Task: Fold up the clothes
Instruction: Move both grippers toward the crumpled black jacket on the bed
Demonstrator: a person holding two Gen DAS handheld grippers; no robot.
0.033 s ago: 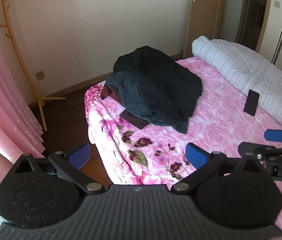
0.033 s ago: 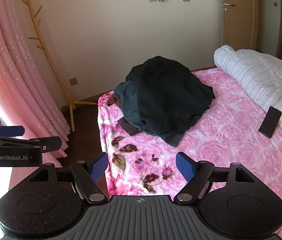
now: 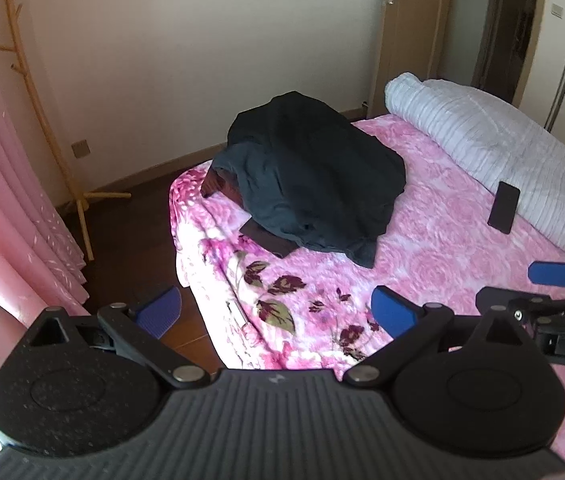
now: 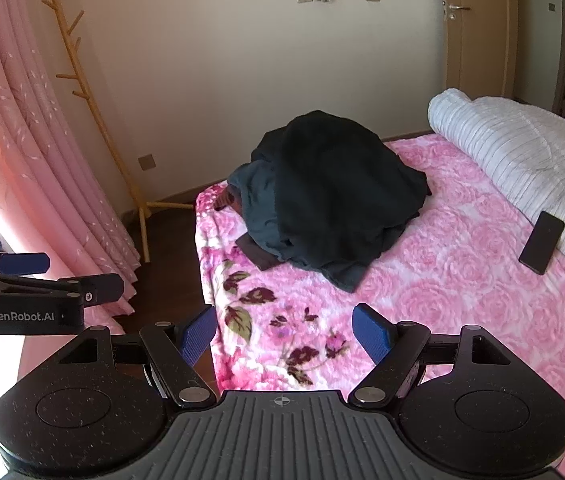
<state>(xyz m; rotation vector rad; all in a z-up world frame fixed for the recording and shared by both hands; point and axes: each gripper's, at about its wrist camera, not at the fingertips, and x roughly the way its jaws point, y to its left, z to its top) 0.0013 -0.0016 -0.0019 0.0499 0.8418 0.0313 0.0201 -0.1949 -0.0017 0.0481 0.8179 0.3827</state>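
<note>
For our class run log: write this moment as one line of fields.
stage: before first grasp | left hand-held gripper: open, empty | right hand-held gripper: open, empty | pile of dark clothes: unfolded on pink bed | phone: beside white quilt

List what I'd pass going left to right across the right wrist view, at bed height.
Curtain → coat rack → clothes pile → phone → rolled quilt.

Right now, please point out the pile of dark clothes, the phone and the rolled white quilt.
pile of dark clothes (image 3: 314, 176), left wrist view, top middle of the heap.
phone (image 4: 541, 242), right wrist view, screen centre.
rolled white quilt (image 4: 522, 148), right wrist view, upper surface.
</note>
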